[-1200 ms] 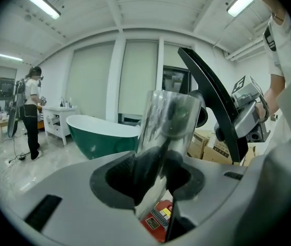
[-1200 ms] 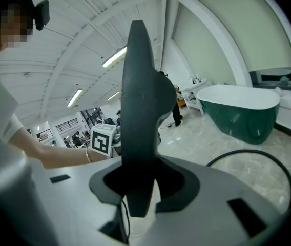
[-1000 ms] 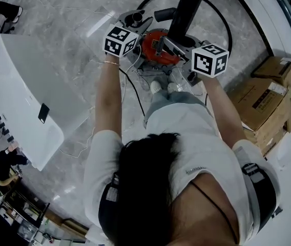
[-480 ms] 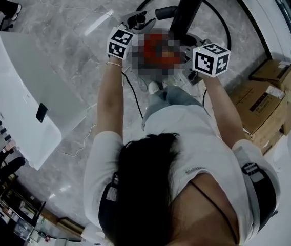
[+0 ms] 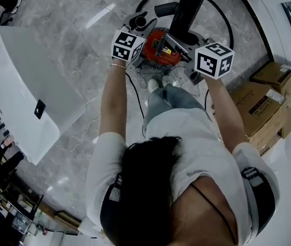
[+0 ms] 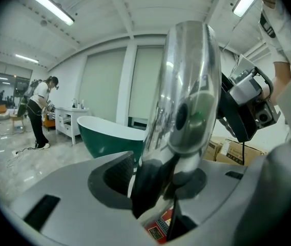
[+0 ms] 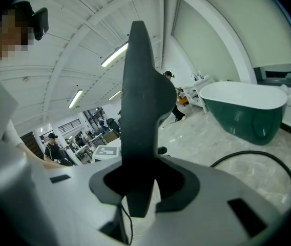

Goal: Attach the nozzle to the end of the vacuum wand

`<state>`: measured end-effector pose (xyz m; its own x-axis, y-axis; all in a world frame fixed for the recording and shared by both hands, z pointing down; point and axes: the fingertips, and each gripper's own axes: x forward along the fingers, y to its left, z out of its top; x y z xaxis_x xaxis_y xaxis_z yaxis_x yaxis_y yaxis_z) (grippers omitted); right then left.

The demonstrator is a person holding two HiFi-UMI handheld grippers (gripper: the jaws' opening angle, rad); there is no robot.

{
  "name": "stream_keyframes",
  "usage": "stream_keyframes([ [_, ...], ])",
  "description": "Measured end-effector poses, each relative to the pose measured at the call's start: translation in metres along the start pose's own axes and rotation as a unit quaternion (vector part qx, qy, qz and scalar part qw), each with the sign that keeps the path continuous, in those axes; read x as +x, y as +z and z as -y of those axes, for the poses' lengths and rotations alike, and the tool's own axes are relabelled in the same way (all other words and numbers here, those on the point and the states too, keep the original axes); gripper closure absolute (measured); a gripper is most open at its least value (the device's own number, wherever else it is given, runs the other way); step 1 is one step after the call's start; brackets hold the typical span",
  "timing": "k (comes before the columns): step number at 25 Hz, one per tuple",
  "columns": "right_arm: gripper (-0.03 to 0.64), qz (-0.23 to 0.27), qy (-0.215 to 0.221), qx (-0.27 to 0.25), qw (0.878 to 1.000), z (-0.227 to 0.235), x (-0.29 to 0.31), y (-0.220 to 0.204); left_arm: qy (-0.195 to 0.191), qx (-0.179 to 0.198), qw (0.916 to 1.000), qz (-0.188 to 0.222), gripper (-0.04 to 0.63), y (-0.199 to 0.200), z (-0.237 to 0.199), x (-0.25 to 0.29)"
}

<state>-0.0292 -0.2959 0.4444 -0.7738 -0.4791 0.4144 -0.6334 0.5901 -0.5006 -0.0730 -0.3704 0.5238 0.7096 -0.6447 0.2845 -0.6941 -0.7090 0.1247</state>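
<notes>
Marble floor (image 5: 84, 60), red vacuum (image 5: 170, 55), its label (image 5: 160, 45) illegible

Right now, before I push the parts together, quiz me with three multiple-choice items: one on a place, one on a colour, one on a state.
1. In the head view, the cardboard boxes lie:
A) on the person's right
B) on the person's left
C) under the vacuum

2. The vacuum body is:
A) blue
B) red
C) yellow

3. The right gripper has its fingers:
A) wide apart and empty
B) shut on a cable
C) shut on the black nozzle

Key:
1 A, they show at the head view's right side.
2 B, its red shell shows in the head view.
3 C, the right gripper view shows the nozzle clamped between the fingers.
</notes>
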Motion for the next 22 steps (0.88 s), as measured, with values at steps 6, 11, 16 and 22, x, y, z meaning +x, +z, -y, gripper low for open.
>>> stream_keyframes([
  [6, 0.495, -0.02, -0.003, -0.024, 1.0, 0.009, 0.01, -0.001, 0.005, -0.009, 0.9996, 0.026, 0.433, 0.001, -0.011, 0.008],
  [11, 0.495, -0.011, 0.011, -0.028, 0.999, 0.013, 0.014, 0.015, -0.005, 0.001, 0.9995, 0.031, 0.433, 0.008, -0.01, 0.032],
  [16, 0.495, 0.002, 0.005, -0.025, 1.0, 0.015, 0.007, 0.031, -0.014, 0.003, 0.9992, 0.037, 0.433, 0.011, -0.006, 0.048],
  [22, 0.496, -0.006, 0.0, -0.04, 0.999, 0.021, 0.0, 0.034, -0.024, 0.015, 0.9993, 0.024, 0.433, 0.008, -0.004, 0.06],
])
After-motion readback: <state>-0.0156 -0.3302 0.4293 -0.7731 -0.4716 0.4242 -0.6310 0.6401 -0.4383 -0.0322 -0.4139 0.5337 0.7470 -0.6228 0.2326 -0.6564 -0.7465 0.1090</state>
